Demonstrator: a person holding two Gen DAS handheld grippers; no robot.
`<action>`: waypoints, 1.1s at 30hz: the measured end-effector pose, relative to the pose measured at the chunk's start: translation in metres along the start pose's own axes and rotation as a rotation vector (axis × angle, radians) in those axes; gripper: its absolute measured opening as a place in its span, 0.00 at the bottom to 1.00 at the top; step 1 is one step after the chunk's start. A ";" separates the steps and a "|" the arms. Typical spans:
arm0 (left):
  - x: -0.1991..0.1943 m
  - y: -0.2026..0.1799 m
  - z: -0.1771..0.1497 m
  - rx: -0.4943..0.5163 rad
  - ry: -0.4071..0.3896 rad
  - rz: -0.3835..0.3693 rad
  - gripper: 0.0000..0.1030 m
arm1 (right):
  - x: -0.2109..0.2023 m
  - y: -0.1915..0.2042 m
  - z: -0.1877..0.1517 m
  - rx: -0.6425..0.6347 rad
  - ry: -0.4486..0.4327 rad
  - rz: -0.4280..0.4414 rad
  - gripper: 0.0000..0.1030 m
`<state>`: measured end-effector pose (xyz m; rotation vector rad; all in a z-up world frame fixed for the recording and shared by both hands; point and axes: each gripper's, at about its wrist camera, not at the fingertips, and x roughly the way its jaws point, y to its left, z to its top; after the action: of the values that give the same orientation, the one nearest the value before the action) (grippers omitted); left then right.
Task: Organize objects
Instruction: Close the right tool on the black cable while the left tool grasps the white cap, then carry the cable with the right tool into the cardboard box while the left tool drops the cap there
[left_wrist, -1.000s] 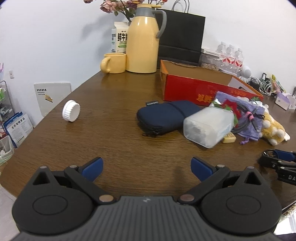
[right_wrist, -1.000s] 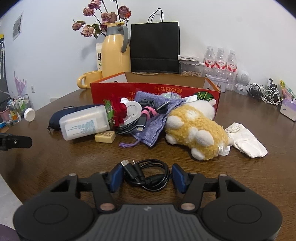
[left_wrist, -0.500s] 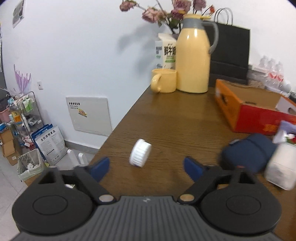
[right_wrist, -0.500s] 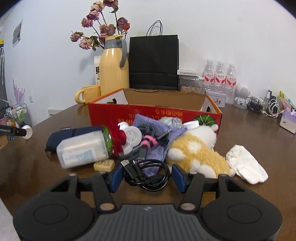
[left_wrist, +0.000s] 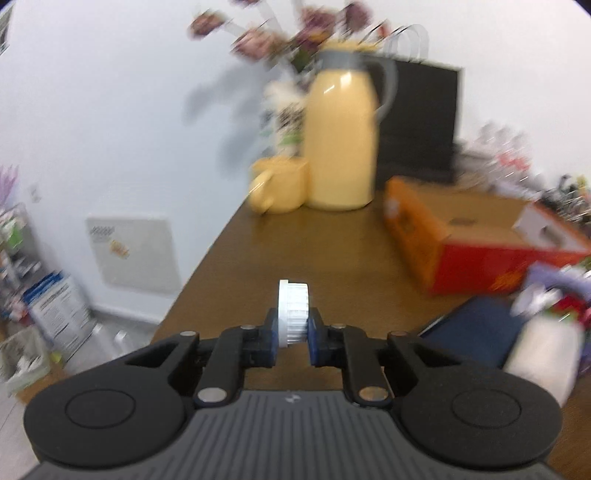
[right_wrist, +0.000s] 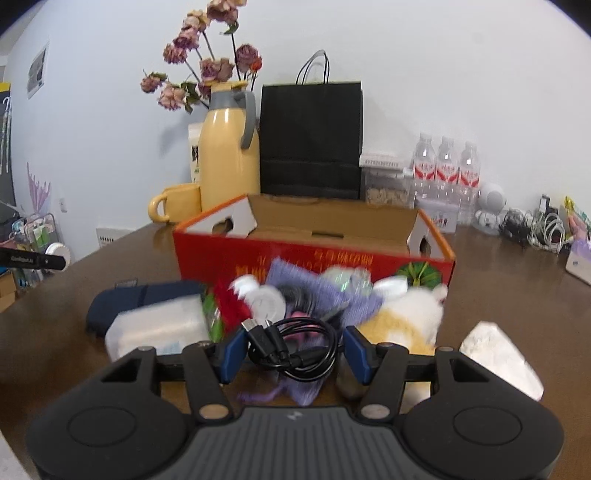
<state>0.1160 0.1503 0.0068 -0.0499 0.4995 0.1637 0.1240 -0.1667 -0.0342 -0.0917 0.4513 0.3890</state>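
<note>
Whereas a second ago the left gripper (left_wrist: 291, 338) stood wide open with the round white ribbed plastic lid (left_wrist: 293, 314) lying loose on the brown wooden table (left_wrist: 332, 251) well to the left of the open red cardboard box (left_wrist: 491, 254), it is now clenched on that lid, the blue pads pressing its two flat faces so the lid stands on edge between them. The lid appears lifted clear of the table, though blur makes that hard to confirm. In the right wrist view the lid shows small at the far left of the box, off the table edge.

Half a second ago the right gripper (right_wrist: 291, 349) held the coiled black USB cable (right_wrist: 291, 347) low over the clutter in front of the box; now it grasps the same coil higher, with the box's open top in plain sight beyond it. The purple knitted pouch (right_wrist: 317, 291), the yellow-and-white plush toy (right_wrist: 402, 317) and the frosted plastic container (right_wrist: 159, 328) lie in front of the box.

Both pickups look done, so the likely next step is carrying lid and cable over the box wall and releasing them inside.
</note>
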 end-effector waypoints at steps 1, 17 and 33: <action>-0.002 -0.010 0.007 0.011 -0.017 -0.027 0.14 | 0.002 -0.002 0.004 -0.002 -0.010 -0.003 0.54; 0.104 -0.192 0.099 0.118 0.061 -0.204 0.15 | 0.135 -0.058 0.103 -0.035 0.113 -0.044 0.54; 0.123 -0.198 0.094 0.125 0.079 -0.094 1.00 | 0.155 -0.065 0.098 -0.042 0.164 -0.048 0.97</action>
<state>0.3005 -0.0191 0.0312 0.0422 0.5837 0.0381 0.3168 -0.1561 -0.0144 -0.1753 0.6021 0.3455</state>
